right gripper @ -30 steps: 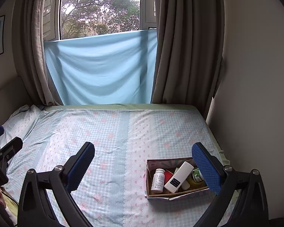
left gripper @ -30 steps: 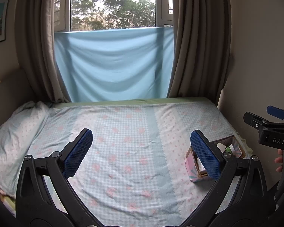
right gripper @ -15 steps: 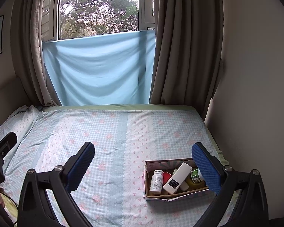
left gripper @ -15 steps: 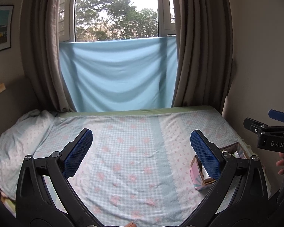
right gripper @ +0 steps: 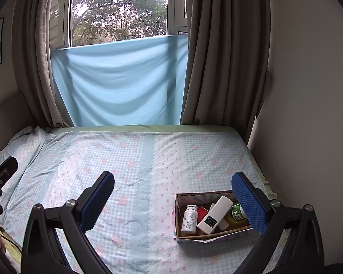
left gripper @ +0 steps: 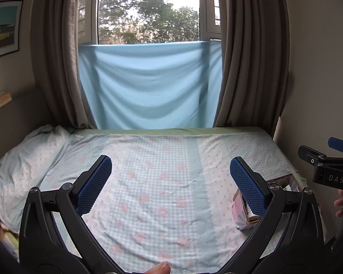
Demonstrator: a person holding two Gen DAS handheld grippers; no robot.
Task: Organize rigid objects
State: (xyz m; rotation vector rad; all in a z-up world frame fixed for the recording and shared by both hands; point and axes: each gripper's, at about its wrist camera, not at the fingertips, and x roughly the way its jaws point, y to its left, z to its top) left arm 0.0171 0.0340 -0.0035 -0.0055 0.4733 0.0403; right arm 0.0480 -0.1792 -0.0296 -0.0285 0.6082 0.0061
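On a bed with a blue-and-pink checked sheet [right gripper: 130, 159], the open cardboard box of bottles [right gripper: 208, 214] lies nearer the empty, spread right gripper [right gripper: 172, 202] than the equally spread left gripper [left gripper: 171, 187].

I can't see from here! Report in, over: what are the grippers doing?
Left gripper open, empty. Right gripper open, empty, above bed. Box holds bottles, white remote. Nothing in the way.

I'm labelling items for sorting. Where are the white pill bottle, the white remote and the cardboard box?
white pill bottle [right gripper: 189, 219]: right wrist view, on its label.
white remote [right gripper: 215, 214]: right wrist view, middle of its body.
cardboard box [right gripper: 208, 235]: right wrist view, on its near wall.
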